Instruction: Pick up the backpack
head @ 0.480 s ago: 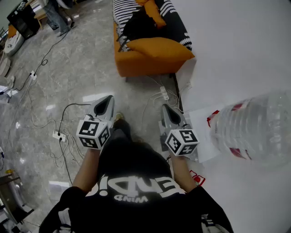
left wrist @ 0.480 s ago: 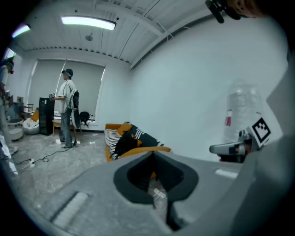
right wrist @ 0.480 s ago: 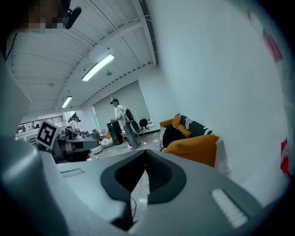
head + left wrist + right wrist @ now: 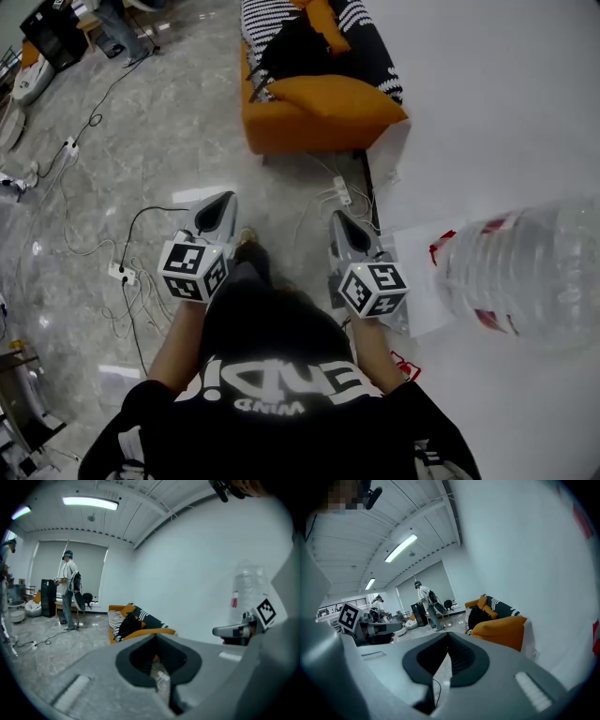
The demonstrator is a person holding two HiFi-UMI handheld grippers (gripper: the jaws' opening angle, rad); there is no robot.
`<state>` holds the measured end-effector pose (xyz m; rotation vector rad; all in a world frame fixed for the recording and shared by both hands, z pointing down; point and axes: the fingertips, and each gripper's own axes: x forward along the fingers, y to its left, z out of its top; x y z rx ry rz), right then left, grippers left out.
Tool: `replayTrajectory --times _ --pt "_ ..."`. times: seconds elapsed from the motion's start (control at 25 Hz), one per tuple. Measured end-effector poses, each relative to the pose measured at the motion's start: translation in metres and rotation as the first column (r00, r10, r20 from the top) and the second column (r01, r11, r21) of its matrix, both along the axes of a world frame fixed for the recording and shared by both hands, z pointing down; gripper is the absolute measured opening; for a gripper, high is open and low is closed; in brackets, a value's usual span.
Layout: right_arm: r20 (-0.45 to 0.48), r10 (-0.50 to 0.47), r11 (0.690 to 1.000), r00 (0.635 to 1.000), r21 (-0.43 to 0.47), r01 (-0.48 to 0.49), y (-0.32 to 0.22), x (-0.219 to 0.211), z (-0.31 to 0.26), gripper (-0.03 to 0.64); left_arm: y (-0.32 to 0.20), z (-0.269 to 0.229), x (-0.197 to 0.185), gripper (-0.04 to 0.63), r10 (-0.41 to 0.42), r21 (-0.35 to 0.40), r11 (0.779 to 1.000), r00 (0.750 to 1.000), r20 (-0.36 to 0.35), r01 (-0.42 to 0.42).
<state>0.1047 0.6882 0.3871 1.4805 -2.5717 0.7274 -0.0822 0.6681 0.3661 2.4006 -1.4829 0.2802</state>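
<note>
orange sofa (image 4: 319, 117) stands on the grey marble floor (image 4: 159, 122) with one end against the white wall (image 4: 487, 112), and the black backpack (image 4: 295, 47) lies slumped on its seat, between a black-and-white striped cover (image 4: 262, 14) and an orange cushion (image 4: 328, 23). nothing is touching the backpack; it sits well apart from both grippers, straight ahead of them across open floor

the person in the black t-shirt (image 4: 281, 375) holds both tools out at waist height, side by side and apart, each tipped a little downward and aimed towards the sofa. the left hand-held gripper (image 4: 223, 201) has its jaws pressed fully together with nothing between them, only floor showing beyond the tips. the right hand-held gripper (image 4: 339, 219) is the same: jaws closed tight, gripping nothing. each carries its marker cube (image 4: 192, 269) at the back, just above the wrist

to the right of the right hand-held gripper, close by the wall, a big clear water bottle (image 4: 525, 272) with a red label rests beside a sheet of white paper (image 4: 417, 281). a white power strip (image 4: 339, 195) and loose cables lie on the floor between that gripper and the sofa. far across the room, seen from the left gripper view, another person (image 4: 69, 590) stands by a desk
</note>
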Motion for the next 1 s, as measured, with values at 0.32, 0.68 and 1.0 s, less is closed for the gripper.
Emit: replayTrajectory --times 0.32,0.68,1.0 --pt "0.035 -0.011 1.000 0.999 -0.016 0.012 -0.006 0.003 0.004 0.003 -0.006 0.003 0.005 0.002 -0.008 -0.004 1.000 1.000 0.001 0.008" --pt "0.031 -0.003 1.000 1.000 -0.030 0.004 -0.056 -0.004 0.006 0.003 -0.058 0.005 0.000 0.002 0.003 -0.009 1.000 1.000 -0.012 -0.003" --pt "0.023 0.032 0.998 0.999 -0.054 -0.030 -0.170 -0.006 0.016 0.003 -0.186 0.008 -0.003 0.002 0.041 -0.010 0.999 0.999 -0.021 -0.042"
